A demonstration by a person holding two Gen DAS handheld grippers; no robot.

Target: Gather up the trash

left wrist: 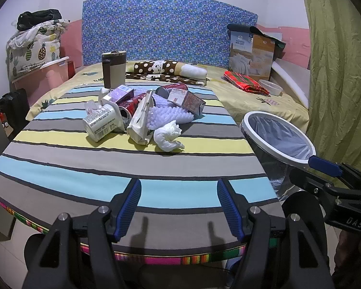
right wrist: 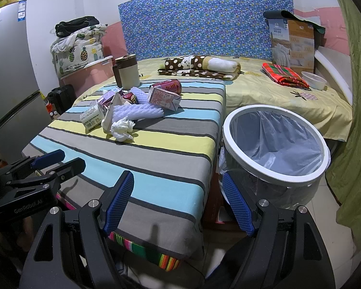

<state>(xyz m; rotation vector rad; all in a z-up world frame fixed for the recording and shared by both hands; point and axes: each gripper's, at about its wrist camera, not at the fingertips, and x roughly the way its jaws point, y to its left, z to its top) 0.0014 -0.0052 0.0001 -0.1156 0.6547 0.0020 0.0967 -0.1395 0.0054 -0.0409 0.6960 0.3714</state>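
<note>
A heap of trash lies mid-way along the striped table (left wrist: 132, 166): a crumpled tissue (left wrist: 167, 136) (right wrist: 122, 128) nearest me, a white cup (left wrist: 102, 122) on its side, a paper bag (left wrist: 140, 120), white foam netting (left wrist: 168, 113), drink cartons (left wrist: 187, 100) and red cans (left wrist: 172, 89). A white-rimmed bin (right wrist: 276, 142) (left wrist: 279, 134) with a bag liner stands on the floor at the table's right side. My left gripper (left wrist: 180, 207) hovers open over the near table edge, well short of the heap. Open too, my right gripper (right wrist: 178, 204) sits over the table's near right corner beside the bin, holding nothing.
A brown and beige jug (left wrist: 114, 69) stands behind the heap. Beyond the table is a bed with folded blankets (left wrist: 168, 71), a red plaid cloth (left wrist: 245, 82), a white bowl (left wrist: 272, 86) and a quilt box (left wrist: 250, 55). A green curtain (left wrist: 337, 72) hangs right; a fridge (right wrist: 9, 72) stands left.
</note>
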